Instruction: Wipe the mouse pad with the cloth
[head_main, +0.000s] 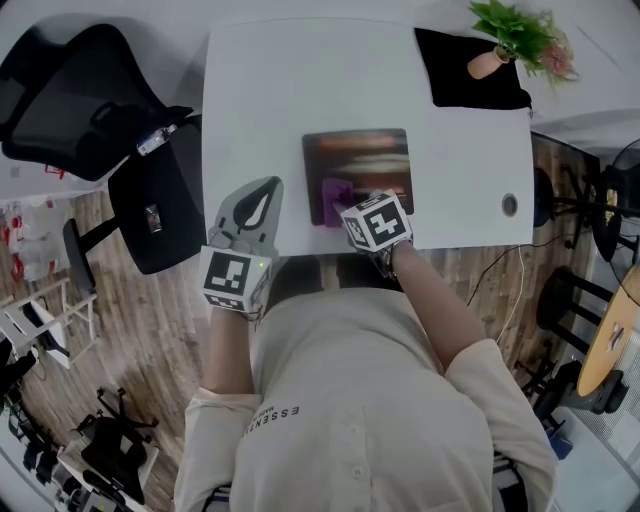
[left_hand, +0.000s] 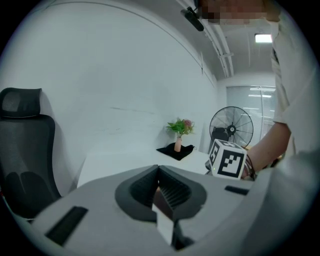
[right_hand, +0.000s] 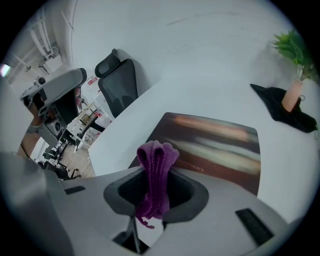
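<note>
The right hand-held gripper (right_hand: 154, 192) squeezes the cloth (right_hand: 157, 157), which looks soft and floppy, by its bunched middle at the mouse pad (right_hand: 215, 145); the left hand-held gripper (left_hand: 159, 187) is closed on nothing.

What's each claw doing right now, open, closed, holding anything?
Left claw: closed, holding nothing.
Right claw: closed on the bunched purple fabric cloth.

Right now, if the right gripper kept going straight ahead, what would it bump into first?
Probably the mouse pad: it lies just ahead of the right gripper, and the purple cloth pinched in it would touch first. Depth is hard to judge.
</note>
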